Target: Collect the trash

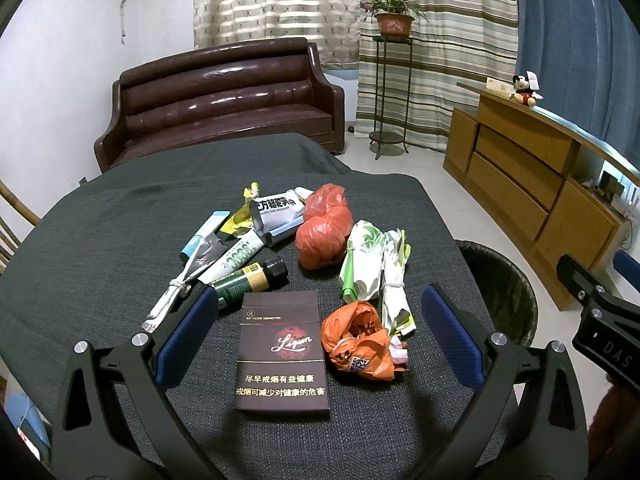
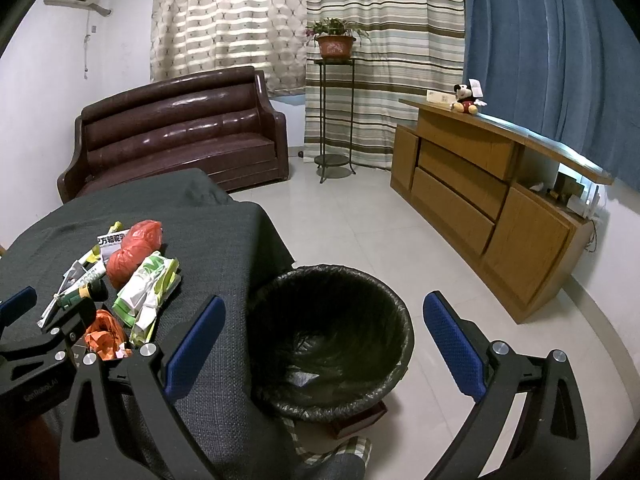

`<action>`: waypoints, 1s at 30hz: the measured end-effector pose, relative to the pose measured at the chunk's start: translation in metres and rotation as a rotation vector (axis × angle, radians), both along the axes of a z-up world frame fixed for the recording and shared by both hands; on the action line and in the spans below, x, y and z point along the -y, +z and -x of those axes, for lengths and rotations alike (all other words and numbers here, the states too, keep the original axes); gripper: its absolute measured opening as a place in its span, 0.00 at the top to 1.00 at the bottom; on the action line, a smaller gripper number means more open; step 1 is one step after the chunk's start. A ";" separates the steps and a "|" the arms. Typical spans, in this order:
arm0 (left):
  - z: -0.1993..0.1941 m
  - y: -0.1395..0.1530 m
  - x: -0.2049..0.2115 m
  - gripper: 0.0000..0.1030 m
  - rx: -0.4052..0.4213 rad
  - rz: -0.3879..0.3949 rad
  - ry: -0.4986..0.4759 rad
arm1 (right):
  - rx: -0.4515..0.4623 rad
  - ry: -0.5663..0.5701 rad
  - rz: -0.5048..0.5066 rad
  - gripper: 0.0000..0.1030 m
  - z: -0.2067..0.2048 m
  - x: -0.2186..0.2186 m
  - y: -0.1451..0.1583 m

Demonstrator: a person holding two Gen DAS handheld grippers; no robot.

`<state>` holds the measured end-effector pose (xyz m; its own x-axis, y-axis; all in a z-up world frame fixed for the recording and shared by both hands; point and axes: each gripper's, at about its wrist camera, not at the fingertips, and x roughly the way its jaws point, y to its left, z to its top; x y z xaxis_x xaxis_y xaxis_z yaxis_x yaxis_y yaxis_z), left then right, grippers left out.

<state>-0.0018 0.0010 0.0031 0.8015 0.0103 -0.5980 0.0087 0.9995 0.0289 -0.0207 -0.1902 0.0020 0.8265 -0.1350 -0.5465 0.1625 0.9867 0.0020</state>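
I see coarse, matt dark cloth over the table [image 1: 100,248], a glossy card cigarette pack [image 1: 282,354], crinkled orange plastic bags [image 1: 324,236], and a shiny black plastic liner in the bin [image 2: 332,336]. My gripper pads [image 1: 186,334] look dimpled blue rubber.

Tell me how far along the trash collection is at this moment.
Barely started. Done: nothing clearly; the bin with its black liner looks nearly empty. In hand: nothing; the left tongs are open around the cigarette pack without gripping it, and the right tongs hang open above the bin. Left: the pack, orange bag, red bag, green-and-white wrappers, bottle and other wrappers on the table.
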 end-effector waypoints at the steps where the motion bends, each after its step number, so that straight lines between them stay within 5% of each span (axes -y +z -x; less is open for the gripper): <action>1: 0.000 0.000 0.000 0.04 0.000 0.000 0.000 | 0.000 0.000 0.000 0.06 0.000 0.000 0.000; 30: 0.001 0.000 -0.001 0.04 -0.004 -0.001 -0.004 | -0.006 0.001 -0.006 0.06 -0.003 0.002 -0.004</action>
